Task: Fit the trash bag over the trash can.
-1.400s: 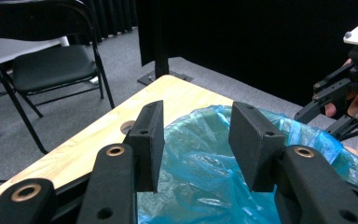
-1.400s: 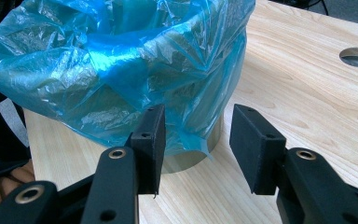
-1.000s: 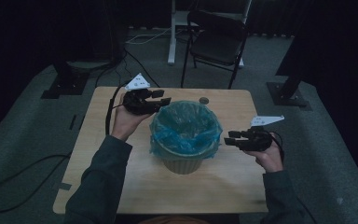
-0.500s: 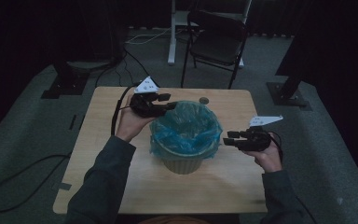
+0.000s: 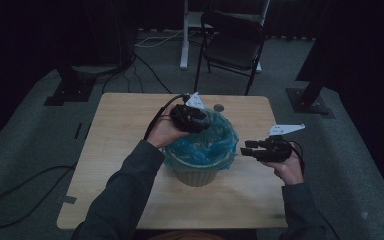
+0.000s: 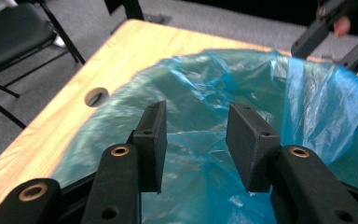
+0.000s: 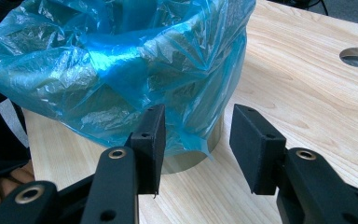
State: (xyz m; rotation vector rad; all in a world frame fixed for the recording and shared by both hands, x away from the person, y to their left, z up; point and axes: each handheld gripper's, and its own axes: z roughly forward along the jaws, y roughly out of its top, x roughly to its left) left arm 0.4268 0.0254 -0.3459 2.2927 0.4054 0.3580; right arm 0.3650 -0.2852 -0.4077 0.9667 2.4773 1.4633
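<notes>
Bin [image 5: 197, 172] w/ blue liner bag [image 5: 205, 142] sits mid-tabletop [image 5: 120, 150], slightly toward the person's edge; bare wood all round it, widest on the left side. Left gripper [image 5: 200, 120] is over the bag's far-left rim, jaws apart and just been closing, nothing pinched between them yet; in the left gripper view the pads [image 6: 151, 140] hang above the crumpled liner [image 6: 200, 140]. Right gripper [image 5: 247, 149] is level just beside the bag's right rim, apart from it, jaws released w/ empty gap; bag [image 7: 121, 70] and bin wall [image 7: 191, 156] lie ahead-left. Cable hole [image 5: 219, 107] near far edge. Chair [image 5: 232, 45] stands beyond the tabletop, cables [image 5: 15, 195] on the floor at left.
</notes>
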